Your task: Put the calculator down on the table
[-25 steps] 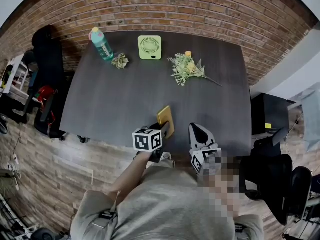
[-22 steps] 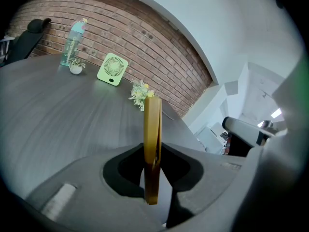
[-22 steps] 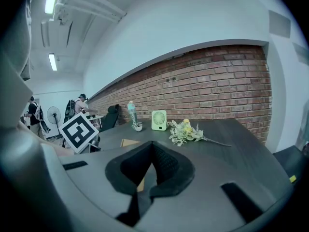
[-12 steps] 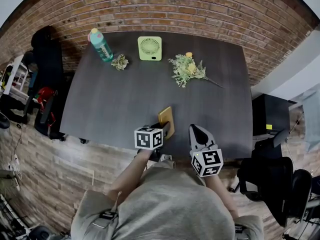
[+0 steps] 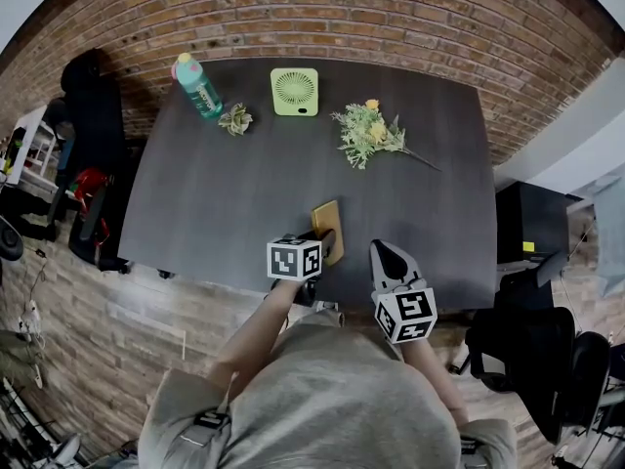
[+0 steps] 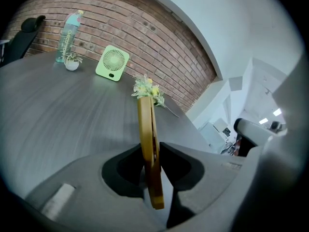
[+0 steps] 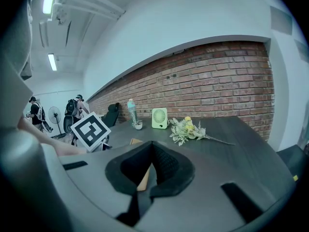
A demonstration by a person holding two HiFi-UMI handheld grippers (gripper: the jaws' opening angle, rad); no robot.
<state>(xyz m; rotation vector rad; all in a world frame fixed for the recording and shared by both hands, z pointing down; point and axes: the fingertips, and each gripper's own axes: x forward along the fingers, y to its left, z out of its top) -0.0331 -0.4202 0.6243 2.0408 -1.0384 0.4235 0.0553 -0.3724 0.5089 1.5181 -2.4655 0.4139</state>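
Observation:
A thin yellow calculator [image 5: 328,225] stands edge-on between the jaws of my left gripper [image 5: 314,238], low over the near part of the dark table [image 5: 225,193]. In the left gripper view the calculator [image 6: 146,124] runs upright through the left gripper [image 6: 152,164], whose pads lie against both its faces; these jaws have just been opening a little. My right gripper [image 5: 388,254] rests to the right near the table's front edge, shut and empty. Through the right gripper [image 7: 151,172] a sliver of the calculator [image 7: 143,180] shows.
Along the far side stand a teal bottle [image 5: 196,86], a small potted plant [image 5: 234,119], a green desk fan [image 5: 294,92] and a sprig of flowers [image 5: 368,133]. Office chairs [image 5: 532,340] stand to the right of the table. A brick wall lies beyond.
My left gripper has shifted slightly away from me and lower, carrying the calculator with it. The right gripper has stayed where it was.

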